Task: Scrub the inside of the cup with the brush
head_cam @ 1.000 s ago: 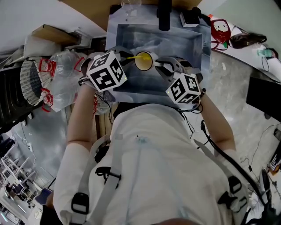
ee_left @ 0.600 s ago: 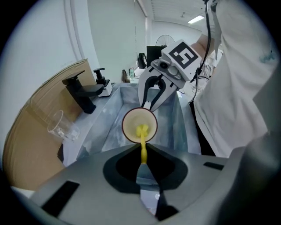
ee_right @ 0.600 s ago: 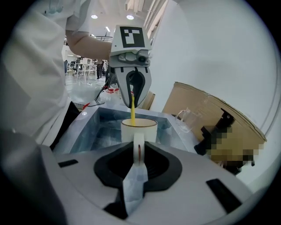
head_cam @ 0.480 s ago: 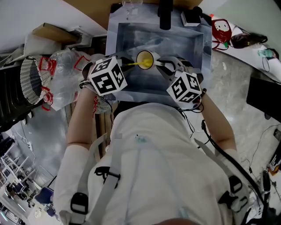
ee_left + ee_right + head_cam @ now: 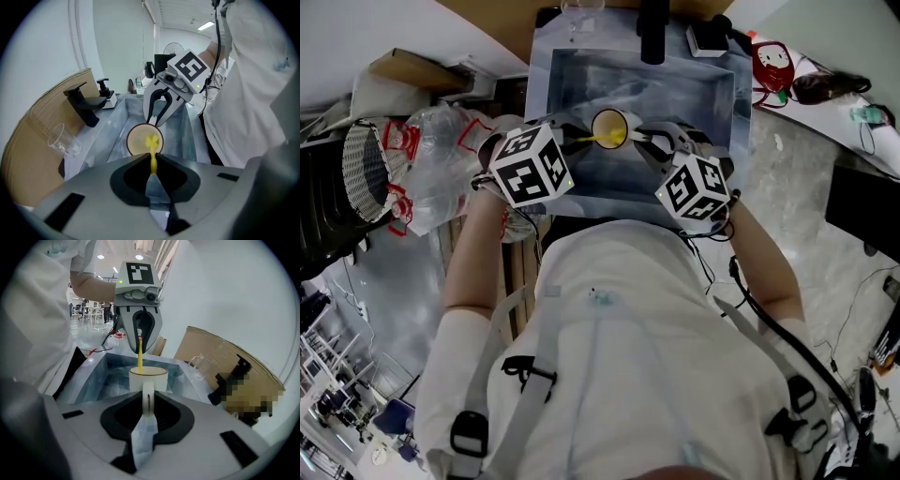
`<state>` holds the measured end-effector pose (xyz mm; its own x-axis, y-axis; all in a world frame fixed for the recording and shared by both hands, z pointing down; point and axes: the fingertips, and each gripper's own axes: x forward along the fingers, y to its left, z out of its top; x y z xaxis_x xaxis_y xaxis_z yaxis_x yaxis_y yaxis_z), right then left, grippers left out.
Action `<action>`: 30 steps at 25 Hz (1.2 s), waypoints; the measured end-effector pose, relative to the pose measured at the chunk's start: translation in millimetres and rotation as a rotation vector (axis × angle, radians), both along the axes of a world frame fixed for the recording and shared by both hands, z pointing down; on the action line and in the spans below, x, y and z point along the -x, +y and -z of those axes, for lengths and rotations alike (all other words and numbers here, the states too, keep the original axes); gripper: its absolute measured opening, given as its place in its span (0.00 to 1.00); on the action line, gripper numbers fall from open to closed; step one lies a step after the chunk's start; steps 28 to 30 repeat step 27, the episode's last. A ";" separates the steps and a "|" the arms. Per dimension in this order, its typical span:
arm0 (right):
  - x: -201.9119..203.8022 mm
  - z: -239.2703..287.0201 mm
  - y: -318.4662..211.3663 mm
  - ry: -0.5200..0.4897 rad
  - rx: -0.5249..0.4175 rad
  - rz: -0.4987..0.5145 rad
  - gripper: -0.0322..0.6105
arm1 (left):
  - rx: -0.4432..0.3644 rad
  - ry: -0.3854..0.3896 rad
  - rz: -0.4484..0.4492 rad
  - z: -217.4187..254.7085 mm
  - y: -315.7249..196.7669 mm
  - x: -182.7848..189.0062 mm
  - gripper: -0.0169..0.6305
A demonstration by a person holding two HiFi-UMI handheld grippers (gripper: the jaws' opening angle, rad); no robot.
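Note:
A cream cup (image 5: 610, 124) with a dark rim is held over the sink, its mouth turned toward the left gripper. My right gripper (image 5: 641, 140) is shut on the cup's handle (image 5: 147, 398), with the cup (image 5: 148, 377) just beyond its jaws. My left gripper (image 5: 566, 140) is shut on the thin handle of a yellow brush (image 5: 587, 139). The brush (image 5: 153, 149) runs forward from the left gripper (image 5: 153, 165) and its head sits inside the cup (image 5: 139, 140). In the right gripper view the brush (image 5: 139, 357) enters the cup from the left gripper (image 5: 140, 341).
The grey-blue sink (image 5: 733, 103) lies under both grippers, with a black faucet (image 5: 652, 33) at its far end. A clear glass (image 5: 63, 140) stands by a cardboard sheet (image 5: 220, 352). A wire basket (image 5: 366, 173) and a plastic bag (image 5: 441, 141) lie left of the sink.
The left gripper has shifted slightly toward the cup, and the brush head has gone from the rim into the cup. The right gripper has barely moved.

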<state>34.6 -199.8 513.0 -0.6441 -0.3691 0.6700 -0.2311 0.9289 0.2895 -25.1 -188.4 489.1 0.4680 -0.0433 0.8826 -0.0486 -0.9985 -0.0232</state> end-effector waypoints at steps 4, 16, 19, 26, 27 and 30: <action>0.0 0.0 0.1 0.002 -0.002 0.000 0.15 | 0.000 0.004 0.000 0.4 -0.5 -0.9 0.09; 0.4 1.2 0.7 0.003 -0.008 0.006 0.15 | 0.002 0.009 -0.001 0.3 -0.5 -1.9 0.09; -0.3 1.0 0.5 0.003 -0.010 0.005 0.15 | 0.002 0.012 -0.001 -0.2 -0.9 -2.7 0.09; -0.3 1.4 1.4 0.006 -0.016 0.004 0.15 | 0.000 0.018 -0.004 -0.4 -0.3 -3.5 0.09; -0.3 1.3 1.6 0.007 -0.016 0.003 0.15 | 0.000 0.018 -0.005 -0.4 0.0 -3.6 0.09; -0.3 1.3 1.6 0.007 -0.016 0.003 0.15 | 0.000 0.018 -0.005 -0.4 0.0 -3.6 0.09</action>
